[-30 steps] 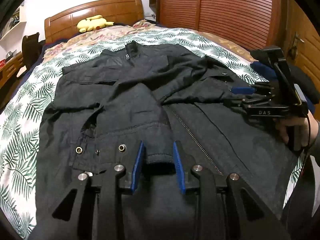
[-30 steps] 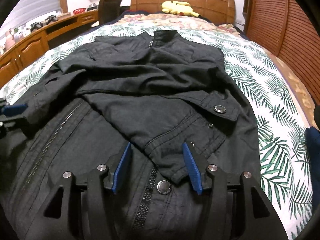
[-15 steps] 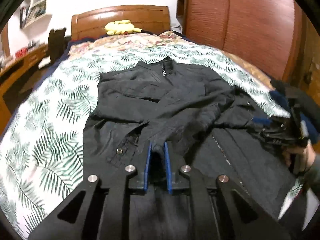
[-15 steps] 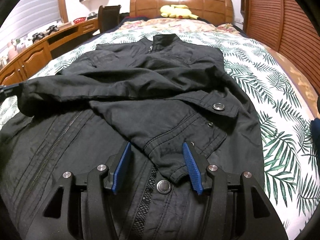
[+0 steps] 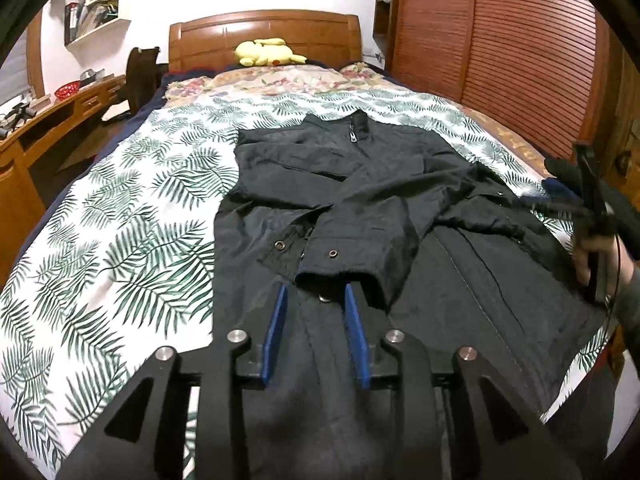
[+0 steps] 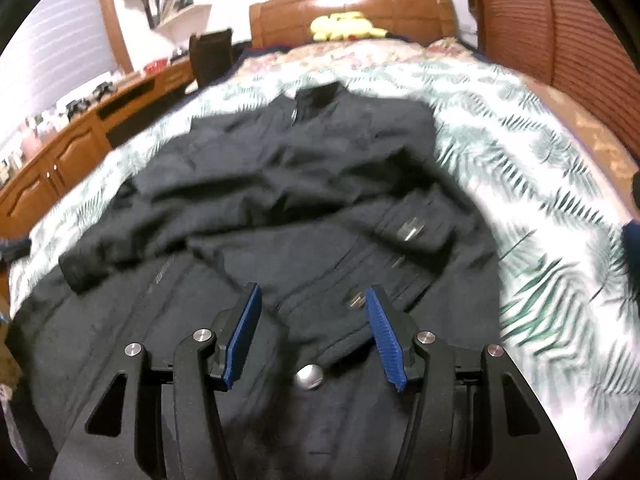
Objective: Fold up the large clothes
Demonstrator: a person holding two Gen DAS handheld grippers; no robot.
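A black zip-up jacket (image 5: 360,184) lies face up on the bed, collar toward the headboard, both sleeves folded across its chest. My left gripper (image 5: 314,292) is open and empty, just short of the left sleeve's cuff (image 5: 344,256), which rests on the jacket. My right gripper (image 6: 312,296) is open and empty over the other sleeve's cuff (image 6: 360,308), above the jacket's lower front; this view is blurred. The right gripper also shows at the right edge of the left wrist view (image 5: 552,200).
The bed carries a white palm-leaf sheet (image 5: 132,232) and a wooden headboard (image 5: 264,32) with a yellow plush toy (image 5: 266,52). A wooden desk (image 5: 36,128) stands at the left, a slatted wardrobe (image 5: 500,40) at the right.
My left gripper closed on the sleeve cuff, carried it across the jacket, then opened and let it go. My right gripper stayed open and pulled back and up.
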